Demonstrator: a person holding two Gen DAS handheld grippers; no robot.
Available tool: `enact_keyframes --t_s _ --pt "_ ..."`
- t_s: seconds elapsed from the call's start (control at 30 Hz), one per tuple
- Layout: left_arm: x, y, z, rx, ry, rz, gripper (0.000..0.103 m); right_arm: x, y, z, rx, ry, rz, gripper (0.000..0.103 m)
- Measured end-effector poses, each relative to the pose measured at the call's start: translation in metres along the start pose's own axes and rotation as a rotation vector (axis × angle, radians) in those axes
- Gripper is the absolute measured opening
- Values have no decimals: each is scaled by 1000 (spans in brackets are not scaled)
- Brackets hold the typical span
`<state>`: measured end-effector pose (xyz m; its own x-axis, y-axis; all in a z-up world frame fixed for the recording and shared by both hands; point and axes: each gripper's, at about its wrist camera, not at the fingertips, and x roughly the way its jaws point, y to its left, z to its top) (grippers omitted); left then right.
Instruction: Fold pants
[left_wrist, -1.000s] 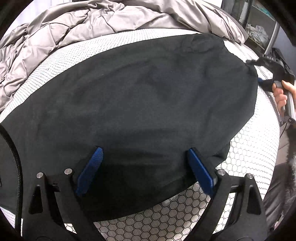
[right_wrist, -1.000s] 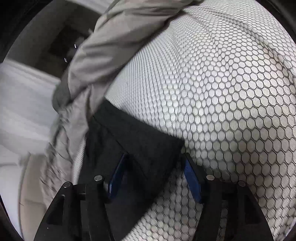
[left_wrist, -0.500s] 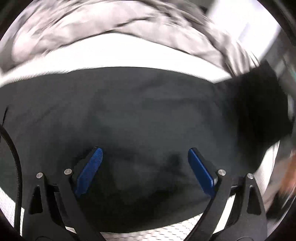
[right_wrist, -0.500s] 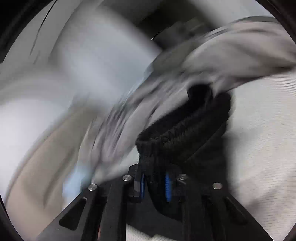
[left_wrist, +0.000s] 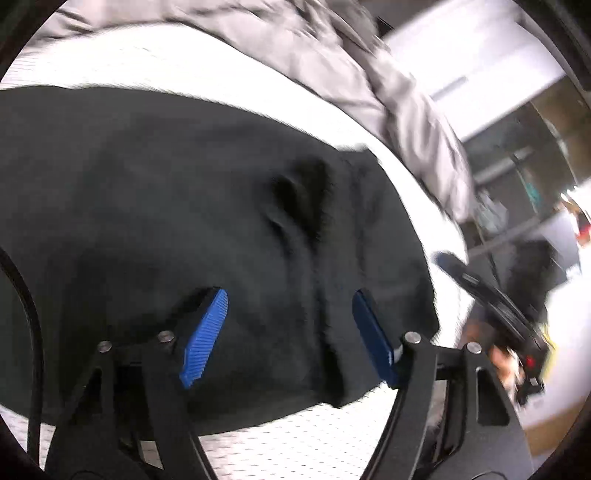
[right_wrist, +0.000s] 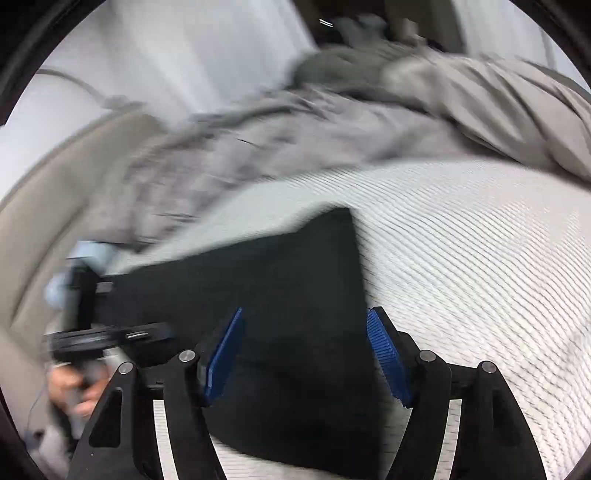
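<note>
Judging by the doubled layer, one fold of the black pants (left_wrist: 192, 206) is laid on the white honeycomb mattress (right_wrist: 480, 258), grey duvet (right_wrist: 295, 140) beyond. Next comes a fresh grasp on an edge for the following fold. Left gripper (left_wrist: 290, 336) is spread wide above the cloth, holding nothing. Right gripper (right_wrist: 306, 354) likewise gapes empty, straddling the pants' edge.

Pants (left_wrist: 184, 221) perhaps cropped left, blurred
</note>
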<state>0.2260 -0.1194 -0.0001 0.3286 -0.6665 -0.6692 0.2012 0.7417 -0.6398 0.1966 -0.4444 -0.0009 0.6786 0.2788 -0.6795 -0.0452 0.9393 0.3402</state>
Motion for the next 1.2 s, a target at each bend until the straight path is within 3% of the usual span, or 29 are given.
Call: enact_keyframes --t_s 0.13,0.27,0.47,0.6,0.63,0.73,0.77,0.87,1.0,1.1,1.2 --pt "24 -10 0 12 -2 36 70 27 -14 -6 45 69 -10 70" --pt "34 -14 7 -28 -21 -8 71 39 -2 -1 16 85 -26 70" --pt "52 -27 6 -13 16 -82 70 62 -1 -25 -47 167 -78 71" --pt "65 -30 7 -46 -4 -89 70 69 8 -28 -70 167 -97 75" --pt "67 -32 7 -55 -15 -90 66 70 10 -27 -68 169 -96 76" --pt "72 -39 6 -52 -40 -30 26 68 9 -23 -46 173 -94 77" --pt "73 -43 5 -28 -47 -5 20 69 8 -22 -39 173 -90 77" --pt "58 -56 7 47 -107 46 12 64 11 -16 -25 159 -68 77" --pt "11 -60 31 77 -227 67 11 37 13 -7 -3 70 29 77" --pt "-32 -33 47 11 -289 124 11 26 13 -3 6 29 70 77" --pt "-56 3 50 -59 -310 201 11 29 11 -3 9 45 54 77"
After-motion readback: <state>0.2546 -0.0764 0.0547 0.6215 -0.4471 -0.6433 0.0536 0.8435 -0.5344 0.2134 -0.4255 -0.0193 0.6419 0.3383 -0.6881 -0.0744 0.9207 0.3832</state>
